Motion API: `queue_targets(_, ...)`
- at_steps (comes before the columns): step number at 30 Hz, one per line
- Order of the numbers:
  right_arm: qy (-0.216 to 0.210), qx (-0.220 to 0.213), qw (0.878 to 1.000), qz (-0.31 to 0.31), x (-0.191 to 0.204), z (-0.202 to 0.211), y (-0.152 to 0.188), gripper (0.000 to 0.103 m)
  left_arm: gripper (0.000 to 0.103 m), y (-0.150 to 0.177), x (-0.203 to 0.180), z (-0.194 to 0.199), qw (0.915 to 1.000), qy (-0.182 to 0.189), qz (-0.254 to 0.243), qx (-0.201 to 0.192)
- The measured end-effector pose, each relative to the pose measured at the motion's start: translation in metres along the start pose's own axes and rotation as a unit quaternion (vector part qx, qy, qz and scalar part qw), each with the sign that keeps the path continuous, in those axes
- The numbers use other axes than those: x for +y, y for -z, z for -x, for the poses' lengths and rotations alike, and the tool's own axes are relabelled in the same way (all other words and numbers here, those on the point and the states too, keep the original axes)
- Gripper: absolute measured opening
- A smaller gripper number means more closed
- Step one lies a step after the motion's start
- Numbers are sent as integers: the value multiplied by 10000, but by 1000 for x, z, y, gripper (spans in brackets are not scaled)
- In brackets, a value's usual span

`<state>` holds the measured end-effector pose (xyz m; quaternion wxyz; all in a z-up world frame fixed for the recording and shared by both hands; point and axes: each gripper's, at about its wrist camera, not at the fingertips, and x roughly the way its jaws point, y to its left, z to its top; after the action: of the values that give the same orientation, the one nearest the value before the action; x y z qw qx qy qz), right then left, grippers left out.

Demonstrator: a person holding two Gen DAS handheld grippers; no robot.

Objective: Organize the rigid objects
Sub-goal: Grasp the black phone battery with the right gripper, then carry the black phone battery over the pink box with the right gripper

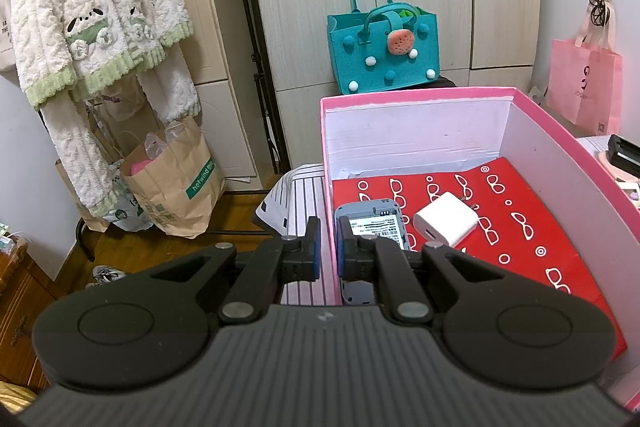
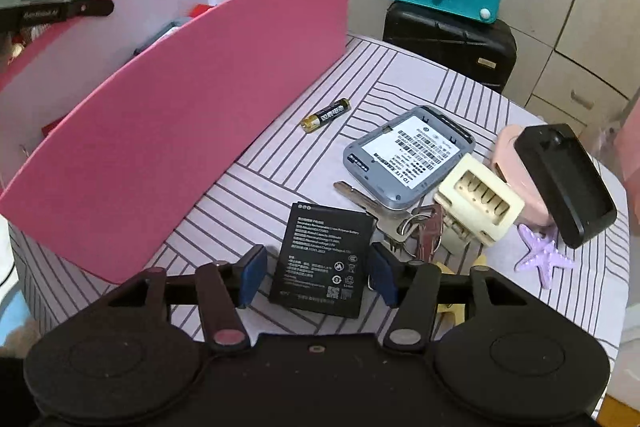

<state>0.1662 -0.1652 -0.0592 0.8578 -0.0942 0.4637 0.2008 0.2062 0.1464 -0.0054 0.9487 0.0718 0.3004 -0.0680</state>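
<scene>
- While your left tongs (image 1: 328, 247) straddle the near wall of the pink box (image 1: 416, 97), the fingers sit close together with the wall edge between them; you appear to be clenched on that wall, steadying the box.
- Your right tongs (image 2: 316, 277) are released wide, one finger on either side of the flat black battery (image 2: 324, 261) lying on the striped surface (image 2: 400, 75) just outside the box.
- Inside the box, on its red patterned lining, you have two things stowed: one grey device (image 1: 372, 223) at the wall by your left tongs and one white charger (image 1: 446, 223) just beside it.
- Outside the box I count: one AA battery (image 2: 326, 115) nearest its pink wall, one flat black battery, one more grey device (image 2: 408, 155), one bunch of keys (image 2: 404, 223), one cream connector block (image 2: 478, 207), one black cradle (image 2: 566, 183) leaning on a pink item, one purple starfish (image 2: 546, 261).
- By my judgement you are early on: two pieces in, at least seven waiting, and the flat battery looks like your next pick.
- Something yellow shows behind your right finger; I cannot tell what it is.
</scene>
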Motion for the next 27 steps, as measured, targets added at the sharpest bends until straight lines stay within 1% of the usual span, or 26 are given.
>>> queue_targets(1, 29, -17, 10000, 15, 1, 0, 0, 62, 9, 0, 0, 0, 10000, 11, 12, -5)
queue_targets(3, 169, -62, 9998, 90, 4, 0, 0, 56, 9, 0, 1, 0, 10000, 29, 34, -9)
queue_targets(6, 201, -79, 9997, 58, 8, 2, 0, 55, 9, 0, 1, 0, 10000, 37, 43, -10)
queue_targets(9, -56, -116, 9999, -6, 9, 3, 1, 55, 9, 0, 1, 0, 10000, 33, 32, -6)
queue_targets(11, -65, -69, 9999, 35, 9, 3, 1, 55, 9, 1, 1, 0, 10000, 36, 25, -11)
queue_targets(12, -88, 32, 10000, 21, 9, 1, 1, 57, 9, 1, 1, 0, 10000, 36, 26, -11)
queue_targets(14, -137, 43, 9999, -71, 6, 0, 3, 62, 9, 1, 1, 0, 10000, 41, 33, -11)
queue_targets(15, -152, 43, 9999, -29, 6, 0, 3, 62, 9, 1, 1, 0, 10000, 44, 37, -12)
queue_targets(16, -143, 37, 9999, -68, 5, 0, 3, 61, 9, 1, 1, 0, 10000, 40, 38, -10)
queue_targets(18, -47, -22, 9998, -170, 6, 0, 3, 55, 9, 1, -1, -1, 10000, 28, 24, -6)
queue_targets(27, 14, 97, 9994, -324, -1, 1, -2, 54, 9, 1, -1, -1, 10000, 29, 36, -6)
